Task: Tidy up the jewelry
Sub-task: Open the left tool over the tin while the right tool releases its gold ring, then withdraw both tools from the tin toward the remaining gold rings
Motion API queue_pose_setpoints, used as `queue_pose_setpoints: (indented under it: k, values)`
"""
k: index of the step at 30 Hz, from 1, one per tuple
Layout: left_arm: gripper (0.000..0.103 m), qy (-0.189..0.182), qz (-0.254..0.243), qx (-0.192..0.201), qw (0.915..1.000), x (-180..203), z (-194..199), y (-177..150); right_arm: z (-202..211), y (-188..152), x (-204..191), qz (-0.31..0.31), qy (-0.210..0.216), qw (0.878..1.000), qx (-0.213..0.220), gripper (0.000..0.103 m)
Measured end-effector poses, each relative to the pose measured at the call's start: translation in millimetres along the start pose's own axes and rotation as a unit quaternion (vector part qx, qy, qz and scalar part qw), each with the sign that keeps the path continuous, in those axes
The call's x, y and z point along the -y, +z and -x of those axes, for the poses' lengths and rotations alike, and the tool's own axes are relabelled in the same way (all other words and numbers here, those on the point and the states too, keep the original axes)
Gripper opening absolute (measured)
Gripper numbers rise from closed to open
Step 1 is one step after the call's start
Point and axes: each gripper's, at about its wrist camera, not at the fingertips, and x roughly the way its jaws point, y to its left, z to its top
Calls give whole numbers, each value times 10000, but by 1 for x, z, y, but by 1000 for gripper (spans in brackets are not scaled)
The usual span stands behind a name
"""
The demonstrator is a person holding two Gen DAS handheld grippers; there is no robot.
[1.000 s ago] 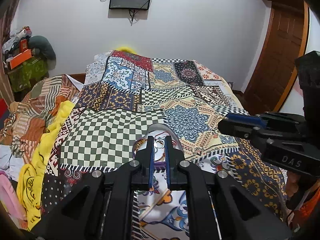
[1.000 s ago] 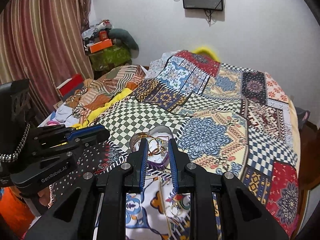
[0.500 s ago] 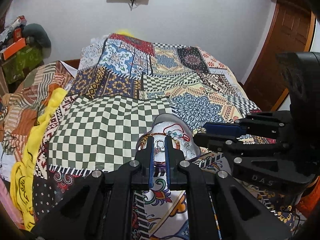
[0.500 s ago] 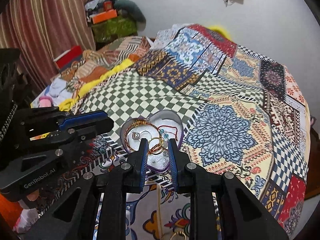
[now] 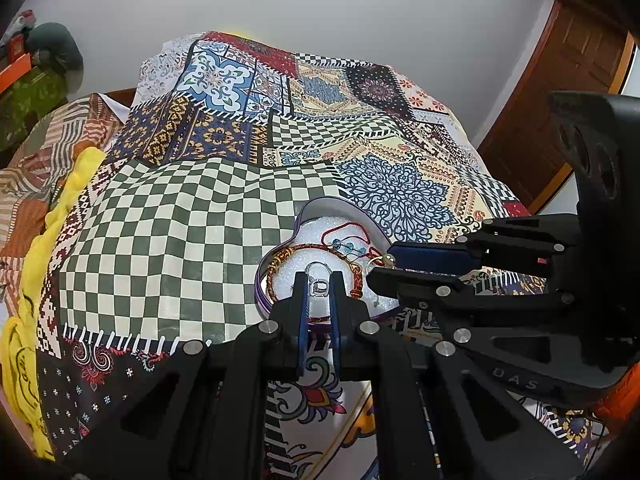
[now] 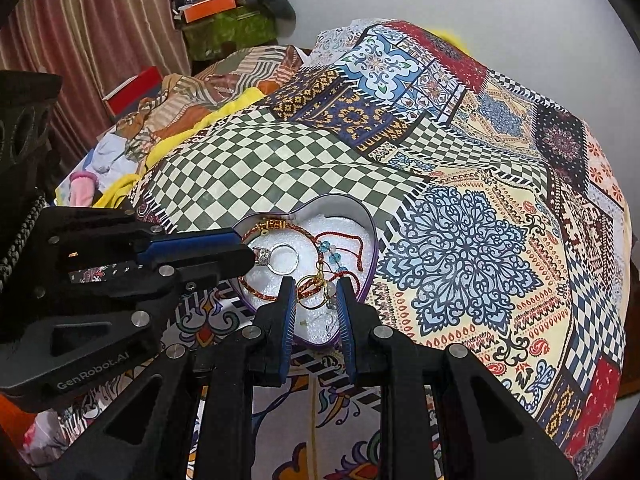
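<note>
Writing 1st: in the right wrist view we read "GenRobot.AI" on the body of the left gripper [image 6: 253, 255]; in the left wrist view the right gripper [image 5: 382, 266] shows "DAS" on its side, rest of the word cut off.

The heart-shaped box [image 6: 370, 236], purple rim w/ white foam inside, sits on the patchwork bedspread [image 6: 460, 216] right in front of both tools.

Left gripper: fingers nearly together, pinching a silver ring [image 6: 280, 258] by its stone setting, held just over the foam in the box's left lobe. In its own view the ring [image 5: 319, 280] sits between the 2 blue pads.

Right gripper [image 6: 317, 286]: fingers apart w/ a narrow gap, tips over the box's near part. A gold ring [image 6: 311, 286] w/ red trim lies between them; we can't tell if the pads touch it, prob. not.

Also in the box: a red-and-gold bracelet [image 5: 320, 250], a red cord [image 6: 352, 242] w/ blue beads [image 6: 331, 254].
</note>
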Motion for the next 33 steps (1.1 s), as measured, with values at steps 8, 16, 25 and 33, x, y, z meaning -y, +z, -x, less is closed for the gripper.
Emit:
queue_pose_setpoints:
  k: [8, 16, 25, 33]
  values:
    - [8, 56, 69, -28, 10000, -3, 0, 1, -2, 1, -9, 270, -223, 9994, 50, 18]
    - [9, 106, 27, 58, 9999, 1, 14, 2, 0, 2, -16, 407, -484, 9980, 33, 19]
    - [15, 231, -155, 284, 9992, 14, 44, 2, 23, 0, -19, 386, -621, 9972, 170, 20]
    - [16, 303, -327, 410, 9982, 31, 72, -3, 55, -9, -21, 251, -730, 9963, 375, 21]
